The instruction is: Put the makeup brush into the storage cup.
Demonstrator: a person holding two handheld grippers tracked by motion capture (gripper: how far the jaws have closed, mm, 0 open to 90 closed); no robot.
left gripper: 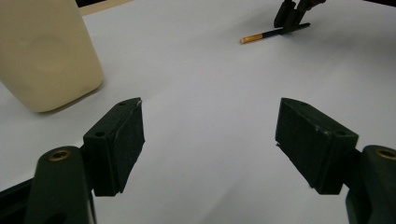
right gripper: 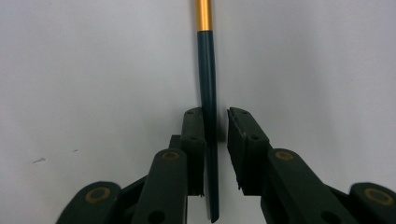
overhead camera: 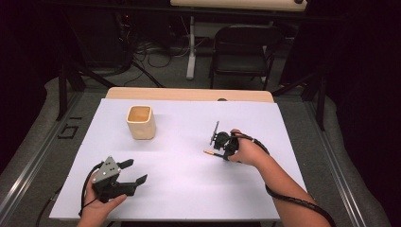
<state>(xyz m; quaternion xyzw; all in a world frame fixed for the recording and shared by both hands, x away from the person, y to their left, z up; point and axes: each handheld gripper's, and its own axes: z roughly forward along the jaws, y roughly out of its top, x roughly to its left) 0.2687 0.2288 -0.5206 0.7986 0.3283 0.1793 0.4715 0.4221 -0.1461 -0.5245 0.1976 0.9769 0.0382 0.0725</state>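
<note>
Right claw (right gripper: 215, 140) nearly closed around the pencil (right gripper: 207, 84) (tip cut off); left claw (left gripper: 210, 140) wide.

The cup (overhead camera: 141, 122) stands far-left on the table (overhead camera: 189, 189) — the pencil (overhead camera: 211, 152) lies right of it.

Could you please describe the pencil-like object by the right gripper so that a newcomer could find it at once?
Start from the white table and look to its right half, away from the cream square-mouthed cup. There the right gripper straddles a thin dark teal stick with a gold-orange end lying flat on the surface. It is the table's one long slender thing.
</note>
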